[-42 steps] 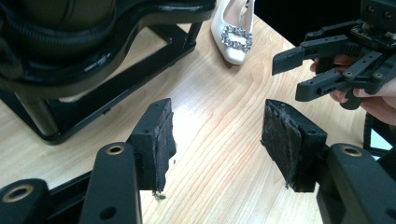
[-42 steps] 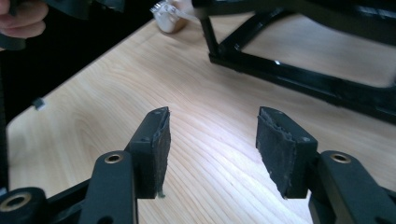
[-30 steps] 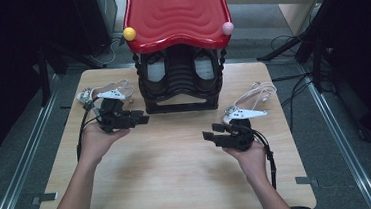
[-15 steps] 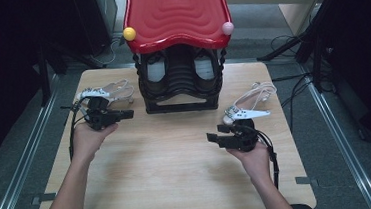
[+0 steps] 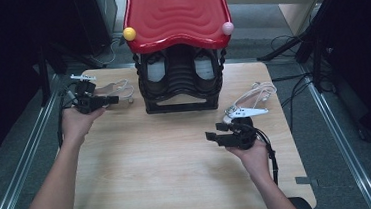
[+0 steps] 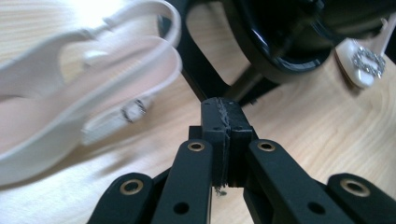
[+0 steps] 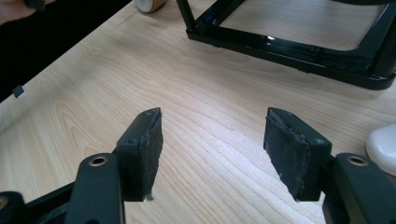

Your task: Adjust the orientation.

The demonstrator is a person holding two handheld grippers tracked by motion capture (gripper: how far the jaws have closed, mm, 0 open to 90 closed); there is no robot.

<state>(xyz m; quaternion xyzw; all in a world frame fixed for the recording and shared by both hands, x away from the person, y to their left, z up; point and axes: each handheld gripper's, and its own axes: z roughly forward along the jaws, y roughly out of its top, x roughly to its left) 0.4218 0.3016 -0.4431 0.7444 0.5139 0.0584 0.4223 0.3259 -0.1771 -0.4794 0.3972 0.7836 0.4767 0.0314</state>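
Left gripper [image 6: 223, 119] jaws pressed together, empty, just beside blurred white sandal [image 6: 84, 98], toe cut off. Right gripper [image 7: 212, 140] spread over bare table [image 7: 196, 70]; second sandal [image 5: 247, 104] near it.

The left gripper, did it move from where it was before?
Yes. The left gripper slid left and toward the table's far edge, away from the black rack, and now sits by the left white sandal.

Table [image 5: 179, 175] is pale wood with a smooth matt grain, and the rack [image 7: 299, 49] frame looks like glossy black metal under a shiny red plastic top [image 5: 176, 12]. Sandals [image 6: 70, 93] look like smooth whitish plastic, while the gripper pads [image 7: 289, 149] are rough, matt black foam-ish stuff.
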